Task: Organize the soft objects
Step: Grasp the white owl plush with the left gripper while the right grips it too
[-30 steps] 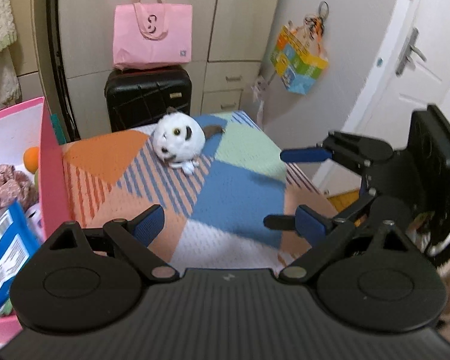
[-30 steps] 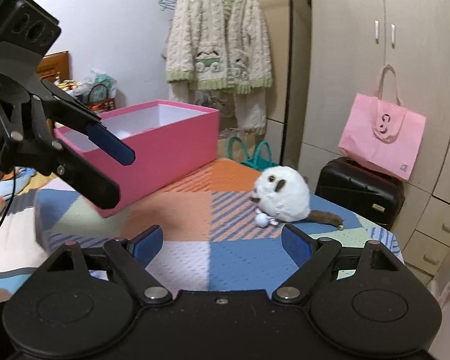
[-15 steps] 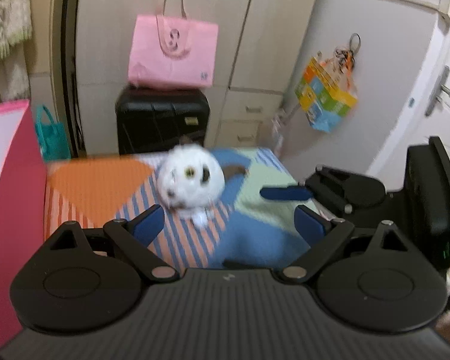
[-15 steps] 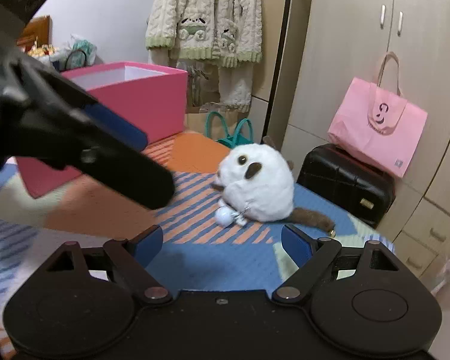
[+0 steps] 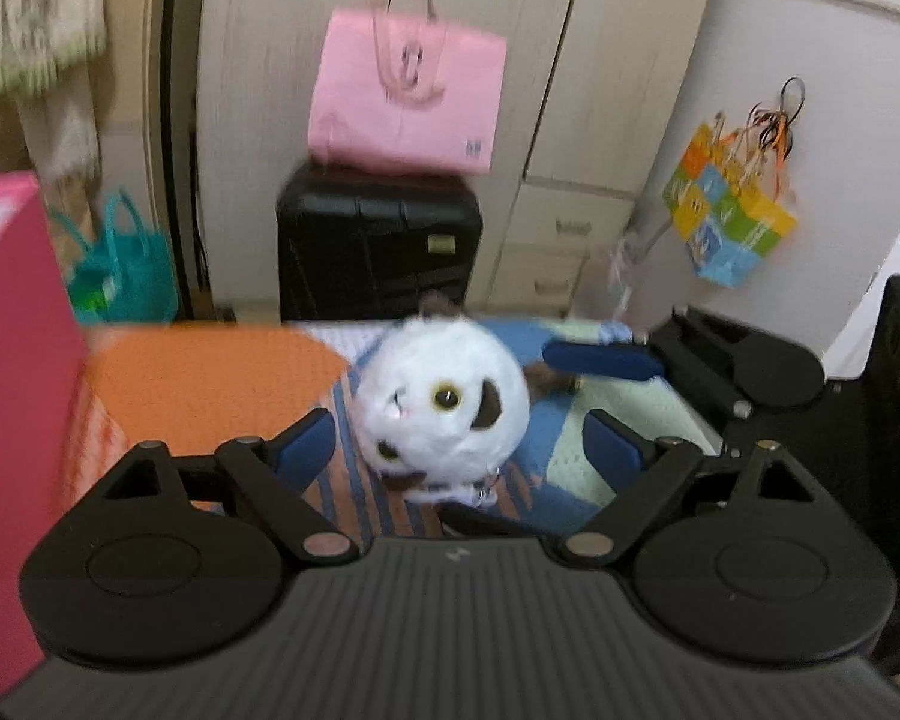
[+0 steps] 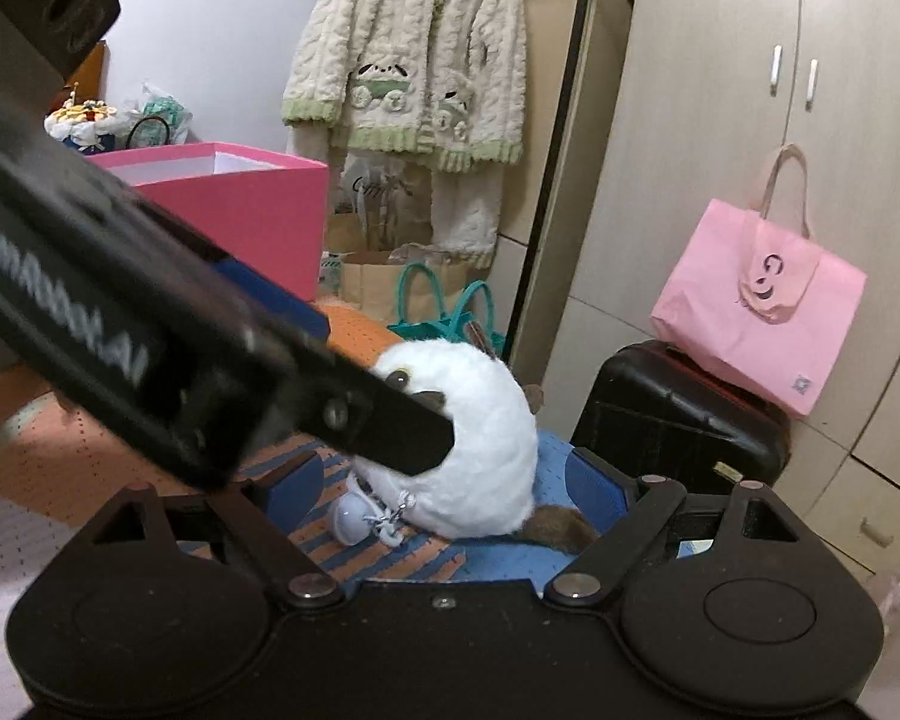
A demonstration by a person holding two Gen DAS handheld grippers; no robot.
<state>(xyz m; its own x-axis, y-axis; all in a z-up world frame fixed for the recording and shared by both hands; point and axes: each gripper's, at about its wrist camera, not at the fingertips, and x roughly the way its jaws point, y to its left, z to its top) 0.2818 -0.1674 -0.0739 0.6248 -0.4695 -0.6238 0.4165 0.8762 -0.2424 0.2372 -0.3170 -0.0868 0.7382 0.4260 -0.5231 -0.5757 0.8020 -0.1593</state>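
A round white plush toy [image 5: 444,408] with brown patches and a brown tail sits on the patchwork blanket [image 5: 210,378]. My left gripper [image 5: 459,450] is open, its blue pads either side of the toy, not touching it. My right gripper [image 6: 444,480] is open too and brackets the same toy [image 6: 480,456] from the other side. The left gripper's body [image 6: 150,324] crosses the right wrist view and hides part of the toy's face. The right gripper [image 5: 600,360] shows at the right of the left wrist view. A pink box [image 6: 240,204] stands on the blanket at the left.
A black suitcase [image 5: 378,246] with a pink tote bag [image 5: 408,96] on top stands past the blanket's far edge, by the wardrobe. A teal bag [image 5: 120,264] sits on the floor. A knitted cardigan [image 6: 408,54] hangs on the wardrobe. A colourful bag [image 5: 726,222] hangs at right.
Both grippers have moved in toward the plush toy, which now sits between the pads of each. Both have stayed open. The toy has not moved.
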